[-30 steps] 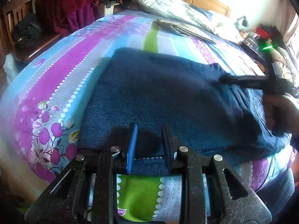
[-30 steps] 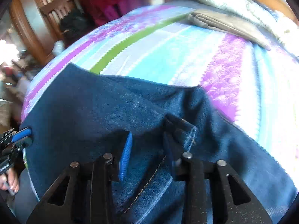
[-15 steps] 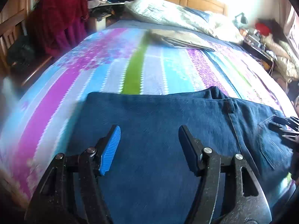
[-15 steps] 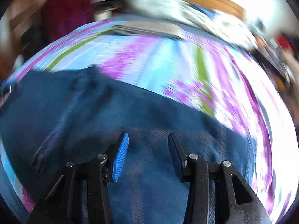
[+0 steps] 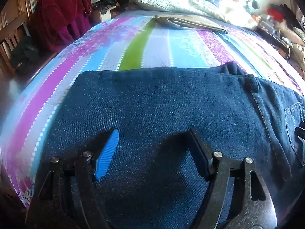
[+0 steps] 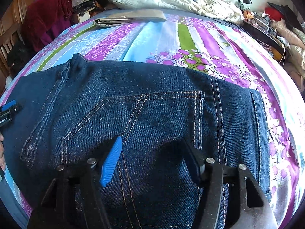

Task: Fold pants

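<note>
Both grippers had let go since a second earlier, the left gripper and right gripper now hanging spread wide above the folded jeans lying flat on the striped bedspread.

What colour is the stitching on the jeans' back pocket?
Orange-tan thread on dark blue jeans, clearest in the right wrist view.

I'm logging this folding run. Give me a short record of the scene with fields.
surface: bed with striped floral sheet
garment: dark blue jeans, lying flat, back pocket up
left gripper: open, above the jeans, holding nothing
right gripper: open, above the pocket, holding nothing
also on bed: folded beige cloth, pillow
</note>
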Tool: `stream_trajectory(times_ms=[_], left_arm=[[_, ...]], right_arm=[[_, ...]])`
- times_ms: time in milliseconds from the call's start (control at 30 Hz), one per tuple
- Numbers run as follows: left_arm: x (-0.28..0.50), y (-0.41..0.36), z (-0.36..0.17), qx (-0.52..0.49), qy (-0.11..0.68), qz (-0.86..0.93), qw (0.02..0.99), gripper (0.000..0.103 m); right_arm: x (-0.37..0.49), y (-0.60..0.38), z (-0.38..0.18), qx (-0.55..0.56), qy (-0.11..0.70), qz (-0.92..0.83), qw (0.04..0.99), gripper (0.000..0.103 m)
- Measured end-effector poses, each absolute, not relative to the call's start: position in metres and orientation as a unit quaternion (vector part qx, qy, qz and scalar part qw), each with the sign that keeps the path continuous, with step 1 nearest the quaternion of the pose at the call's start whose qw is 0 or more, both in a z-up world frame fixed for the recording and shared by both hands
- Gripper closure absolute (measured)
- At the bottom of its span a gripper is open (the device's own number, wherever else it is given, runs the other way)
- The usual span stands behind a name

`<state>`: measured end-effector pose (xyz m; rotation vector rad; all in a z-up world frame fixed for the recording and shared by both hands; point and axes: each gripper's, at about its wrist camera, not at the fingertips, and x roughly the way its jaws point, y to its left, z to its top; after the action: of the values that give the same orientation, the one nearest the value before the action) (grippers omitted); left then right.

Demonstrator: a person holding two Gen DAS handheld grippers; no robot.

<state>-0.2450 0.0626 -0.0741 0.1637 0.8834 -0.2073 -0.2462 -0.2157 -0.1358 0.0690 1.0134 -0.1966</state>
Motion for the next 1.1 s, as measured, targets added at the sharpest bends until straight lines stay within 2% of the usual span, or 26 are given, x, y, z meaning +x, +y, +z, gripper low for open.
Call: stream_trajectory(times_ms=[167, 333, 400, 533, 733, 900, 1067, 1100], left_arm=[[-0.244, 0.063, -0.075, 0.077, 0.426, -0.1, 0.896, 0.025], [-0.245, 0.065, -0.075, 0.075, 0.425, -0.103, 0.896, 0.025], [-0.25, 0.069, -0.071, 0.071, 0.418, -0.101, 0.9, 0.025], [-0.269, 0.088, -0.061, 0.067, 0.391, -0.066, 0.915, 0.025], [-0.306, 0.143, -0.042, -0.008, 0.376, -0.018, 0.927, 0.025], [-0.329, 0.181, -0.046, -0.09, 0.375, 0.009, 0.922, 0.024], [-0.319, 0.199, -0.056, -0.141, 0.393, 0.022, 0.908, 0.023], [-0.318, 0.202, -0.056, -0.149, 0.394, 0.024, 0.907, 0.023]], right_arm=[[-0.247, -0.215, -0.14, 0.03, 0.479, -0.093, 0.872, 0.032], [-0.242, -0.213, -0.144, 0.028, 0.49, -0.043, 0.87, 0.003], [-0.242, -0.214, -0.146, 0.034, 0.489, -0.027, 0.871, 0.0], [-0.243, -0.214, -0.147, 0.036, 0.483, -0.022, 0.874, 0.0], [-0.245, -0.209, -0.147, 0.033, 0.485, -0.024, 0.874, 0.0], [-0.244, -0.207, -0.146, 0.031, 0.488, -0.027, 0.872, 0.0], [-0.243, -0.204, -0.143, 0.021, 0.491, -0.037, 0.87, 0.0], [-0.245, -0.201, -0.141, 0.015, 0.49, -0.041, 0.87, 0.004]])
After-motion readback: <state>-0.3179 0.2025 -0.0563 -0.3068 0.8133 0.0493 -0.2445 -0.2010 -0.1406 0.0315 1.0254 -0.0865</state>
